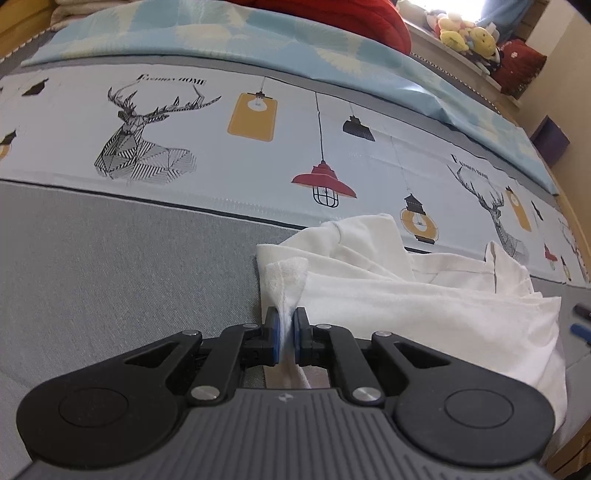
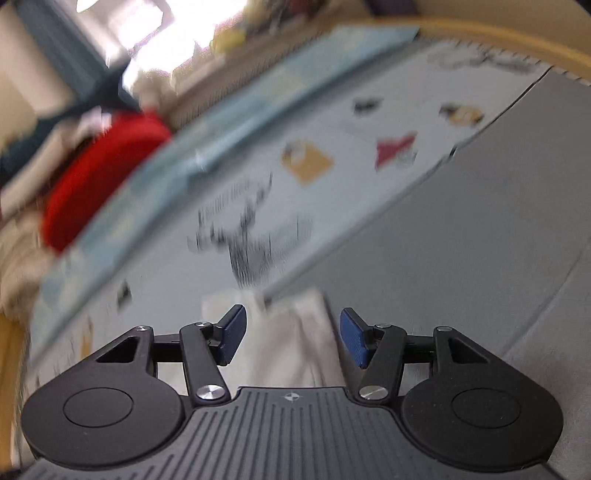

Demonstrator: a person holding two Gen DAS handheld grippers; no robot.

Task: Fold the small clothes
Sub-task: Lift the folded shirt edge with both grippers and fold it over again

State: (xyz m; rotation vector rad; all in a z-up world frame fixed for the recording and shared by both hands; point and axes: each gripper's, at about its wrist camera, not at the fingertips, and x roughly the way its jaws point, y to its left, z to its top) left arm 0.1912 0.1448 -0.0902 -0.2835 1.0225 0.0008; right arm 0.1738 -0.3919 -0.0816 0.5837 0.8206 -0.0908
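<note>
Your left gripper (image 1: 284, 328) has its jaws clamped on a bunched corner of the white garment (image 1: 424, 306), pinning that edge so the fold has an anchor. Your right gripper (image 2: 291, 334) hangs with its jaws open; white cloth lies between the pads, but nothing presses on it, apparently let go or not yet taken. The garment lies rumpled on the grey bed cover (image 1: 110, 266), spreading toward 2 o'clock in the left wrist view. Beyond, at 12 o'clock, runs the deer-and-lamp printed sheet (image 1: 221, 147), then a red cushion (image 1: 351, 18).

Two close, down-tilted views, shared bed (image 1: 110, 266)
</note>
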